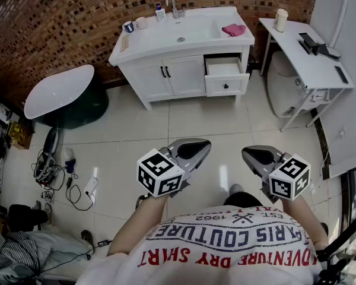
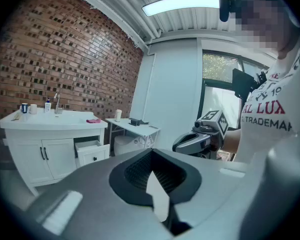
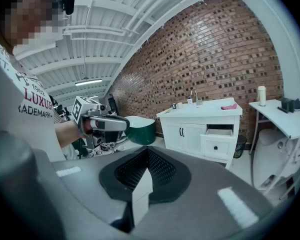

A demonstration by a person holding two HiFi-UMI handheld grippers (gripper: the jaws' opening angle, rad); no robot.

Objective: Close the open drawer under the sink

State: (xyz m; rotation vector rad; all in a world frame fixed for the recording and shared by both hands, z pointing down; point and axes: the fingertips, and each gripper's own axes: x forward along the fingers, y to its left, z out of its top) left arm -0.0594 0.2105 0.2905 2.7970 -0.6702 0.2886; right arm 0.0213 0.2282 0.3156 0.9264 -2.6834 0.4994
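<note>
The white vanity [image 1: 166, 76] stands against the brick wall across the tiled floor. Its drawer [image 1: 225, 76] under the sink's right side is pulled out, black knob facing me; it also shows as the drawer [image 2: 92, 151] in the left gripper view and the drawer [image 3: 218, 143] in the right gripper view. My left gripper [image 1: 194, 149] and right gripper [image 1: 256, 155] are held side by side in front of my chest, well short of the vanity. The left gripper [image 2: 155, 179] and right gripper [image 3: 142, 176] are both shut with nothing between their pads.
A pink cloth [image 1: 234, 29], cups and a bottle sit on the vanity top. A white side table [image 1: 311, 61] and a toilet [image 1: 285, 88] stand to the right. A green-sided bathtub [image 1: 62, 94] is on the left, cables and gear [image 1: 53, 165] on the floor.
</note>
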